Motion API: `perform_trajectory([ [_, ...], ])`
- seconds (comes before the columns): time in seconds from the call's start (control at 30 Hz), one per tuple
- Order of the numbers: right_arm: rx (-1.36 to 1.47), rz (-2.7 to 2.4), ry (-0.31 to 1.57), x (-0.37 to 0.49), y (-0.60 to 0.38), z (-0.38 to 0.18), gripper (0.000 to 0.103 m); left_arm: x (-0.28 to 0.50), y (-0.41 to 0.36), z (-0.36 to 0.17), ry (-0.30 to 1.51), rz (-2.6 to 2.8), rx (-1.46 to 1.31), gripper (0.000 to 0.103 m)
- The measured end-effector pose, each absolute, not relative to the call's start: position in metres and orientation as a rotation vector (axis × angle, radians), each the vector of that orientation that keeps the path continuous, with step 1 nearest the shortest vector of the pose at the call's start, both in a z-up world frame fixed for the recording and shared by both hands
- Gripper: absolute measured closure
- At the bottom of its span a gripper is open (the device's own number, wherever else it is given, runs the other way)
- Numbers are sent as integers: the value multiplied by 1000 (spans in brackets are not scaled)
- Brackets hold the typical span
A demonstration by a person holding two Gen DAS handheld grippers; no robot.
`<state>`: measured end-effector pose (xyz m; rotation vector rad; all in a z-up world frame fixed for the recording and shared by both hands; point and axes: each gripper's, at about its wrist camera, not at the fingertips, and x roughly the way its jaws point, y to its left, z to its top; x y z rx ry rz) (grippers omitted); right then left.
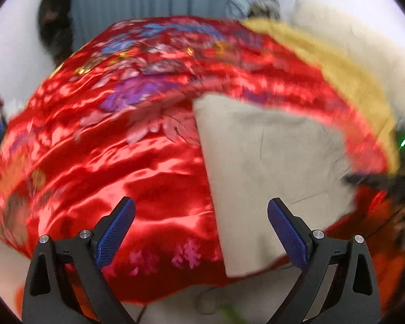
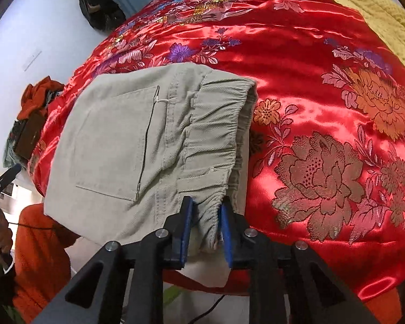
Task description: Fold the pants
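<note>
A: State of the right gripper (image 2: 205, 216)?

B: Clenched on the pants (image 2: 148, 145). Its blue ribbed pads (image 2: 186, 224) pinch the gathered elastic waistband at the 6 o'clock edge of the garment, and a fold of fabric bulges between the jaws.

A: Describe the pants.

B: Beige, fine-ribbed weave, lying flat in a roughly rectangular fold. A stitched patch pocket sits at 9 o'clock from the grip, and the puckered waistband runs up toward 12 o'clock.

A: What lies beneath them?

B: A glossy red satin bedspread (image 2: 297, 62), embroidered with peonies in gold, pink and purple. A yellow knitted blanket (image 2: 378, 8) borders it at 1 o'clock.

A: And the left gripper (image 1: 201, 212)?

B: Released. Its jaws stand wide apart and grasp nothing, black arms with blue textured pads (image 1: 114, 232). It hovers over the bedspread (image 1: 121, 167), with the pants (image 1: 270, 167) at 1 o'clock. That view is motion-blurred.
</note>
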<state>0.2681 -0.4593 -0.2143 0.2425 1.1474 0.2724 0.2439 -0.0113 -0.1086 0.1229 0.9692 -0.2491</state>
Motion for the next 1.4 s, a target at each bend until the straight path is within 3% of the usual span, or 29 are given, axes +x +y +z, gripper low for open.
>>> perform_trajectory([
  [0.1,267,238,1121,263,-466,-215,62,260,-46,-165,1096,-199,345,3],
  [0.2,324,228,1108,256,-472,-221,56,259,-46,-170,1091,-186,340,2],
  [0.73,372,207,1063,241,-479,-219,51,259,-46,-164,1107,-205,329,2],
  [0.93,549,224,995,245,-516,-205,28,296,-1,-141,1133,-342,21,2],
  [1.23,599,434,1242,319,-501,-259,25,340,-42,-188,1311,-525,-39,3],
  [1.27,595,436,1253,323,-497,-264,24,339,-46,-188,1311,-512,-31,7],
  [1.3,601,440,1249,325,-495,-267,34,338,-47,-184,1306,-519,-46,40],
  [1.33,613,470,1245,326,-492,-265,52,334,-47,-177,1303,-524,-77,53],
  [1.4,524,463,1223,319,-480,-245,68,327,-51,-159,1295,-476,-41,78],
])
